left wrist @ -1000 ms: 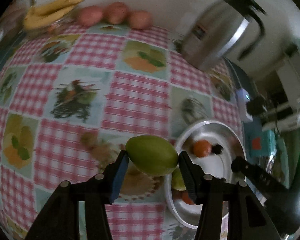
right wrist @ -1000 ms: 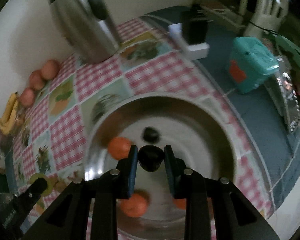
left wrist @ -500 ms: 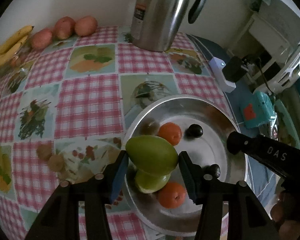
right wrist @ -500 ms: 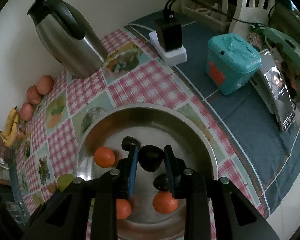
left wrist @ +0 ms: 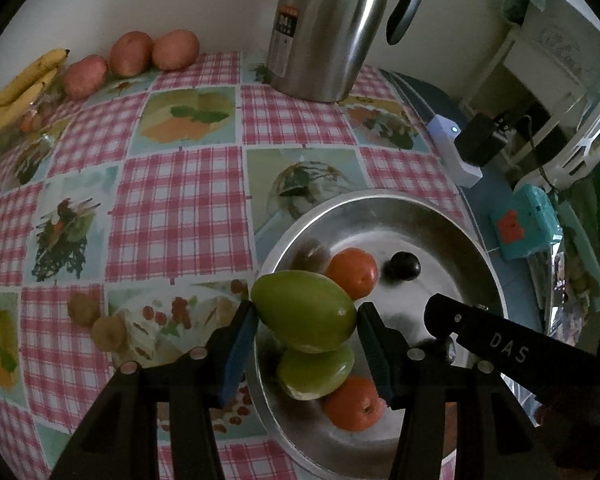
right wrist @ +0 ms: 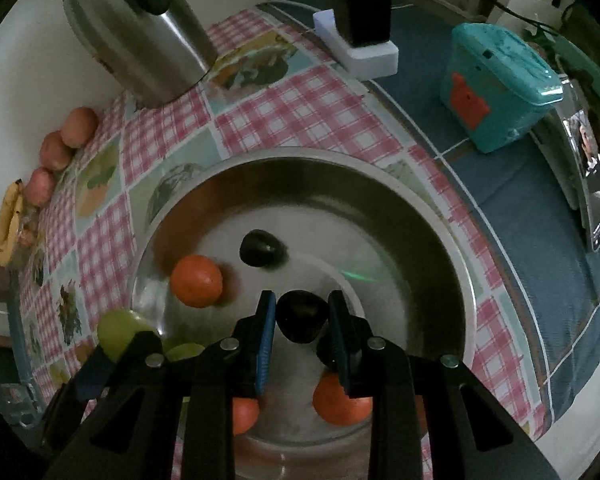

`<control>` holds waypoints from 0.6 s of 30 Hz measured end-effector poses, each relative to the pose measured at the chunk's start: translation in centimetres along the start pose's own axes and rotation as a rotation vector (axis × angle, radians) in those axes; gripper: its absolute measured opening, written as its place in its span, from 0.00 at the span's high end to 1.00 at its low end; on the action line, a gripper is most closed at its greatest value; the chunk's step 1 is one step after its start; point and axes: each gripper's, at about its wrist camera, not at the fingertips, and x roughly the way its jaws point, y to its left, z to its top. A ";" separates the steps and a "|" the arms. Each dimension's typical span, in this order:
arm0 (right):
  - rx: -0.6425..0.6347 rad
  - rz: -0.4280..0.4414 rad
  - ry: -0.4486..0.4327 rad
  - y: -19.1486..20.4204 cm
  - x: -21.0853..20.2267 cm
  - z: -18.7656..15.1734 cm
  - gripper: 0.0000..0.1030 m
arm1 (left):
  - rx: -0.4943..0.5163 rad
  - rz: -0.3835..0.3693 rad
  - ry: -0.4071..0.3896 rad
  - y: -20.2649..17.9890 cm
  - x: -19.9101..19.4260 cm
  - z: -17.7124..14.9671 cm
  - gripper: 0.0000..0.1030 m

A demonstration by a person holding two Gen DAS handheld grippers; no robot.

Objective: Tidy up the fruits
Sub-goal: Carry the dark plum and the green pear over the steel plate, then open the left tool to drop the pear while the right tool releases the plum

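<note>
My left gripper [left wrist: 306, 330] is shut on a green mango [left wrist: 304, 310] and holds it over the left edge of a steel bowl [left wrist: 384, 208]. In the bowl lie a second green mango [left wrist: 316, 372], oranges [left wrist: 352, 272] and a dark plum [left wrist: 402, 266]. My right gripper [right wrist: 302, 320] is shut on a dark plum [right wrist: 302, 316] above the middle of the bowl [right wrist: 440, 232]. Below it lie an orange [right wrist: 196, 280] and another dark plum [right wrist: 260, 248]. The right gripper's black arm [left wrist: 500, 344] shows in the left wrist view.
A steel kettle [left wrist: 332, 28] stands at the back of the checked tablecloth [left wrist: 180, 200]. Three red fruits [left wrist: 132, 54] and bananas [left wrist: 20, 88] lie at the back left. A white charger [right wrist: 360, 48], a teal box [right wrist: 496, 84] and a phone [right wrist: 596, 192] sit on the blue cloth to the right.
My left gripper carried the green mango rightward from the tablecloth to over the bowl's edge. My right gripper kept hold of the dark plum above the bowl, with only small shifts of view.
</note>
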 end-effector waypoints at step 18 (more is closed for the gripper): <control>-0.022 -0.019 -0.009 0.6 -0.6 0.1 0.72 | -0.002 -0.008 0.006 0.1 -0.4 0.2 0.41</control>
